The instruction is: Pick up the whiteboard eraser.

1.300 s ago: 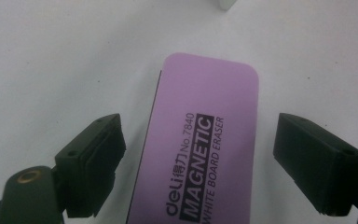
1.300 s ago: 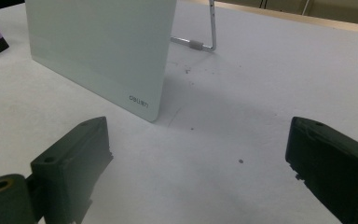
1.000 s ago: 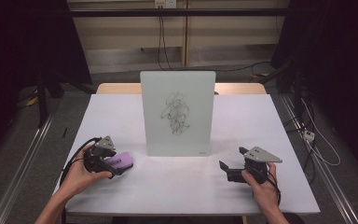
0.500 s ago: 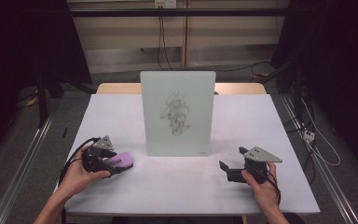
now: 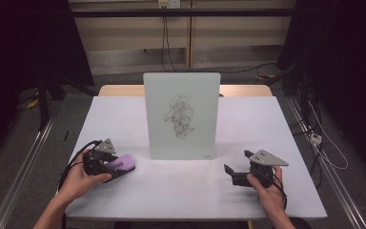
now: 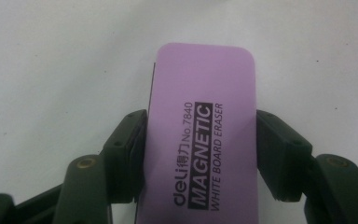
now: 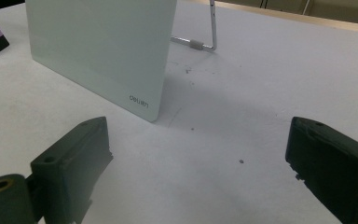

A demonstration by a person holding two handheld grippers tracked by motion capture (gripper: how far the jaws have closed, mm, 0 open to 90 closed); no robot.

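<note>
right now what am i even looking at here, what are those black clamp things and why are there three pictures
A person sits at a white table holding a hand-worked two-jaw clamp, called a gripper, in each hand. The high view looks down from above the person. The other two pictures come from small cameras riding on each gripper, looking along its black jaws.

On the table stands a small glass whiteboard with dark scribbles, propped on a wire stand.

The left gripper has just closed its jaws on a purple magnetic whiteboard eraser; the left gripper view shows a pad pressing each long side. The right gripper rests to the right of the board, jaws wide open with nothing between them.
</note>
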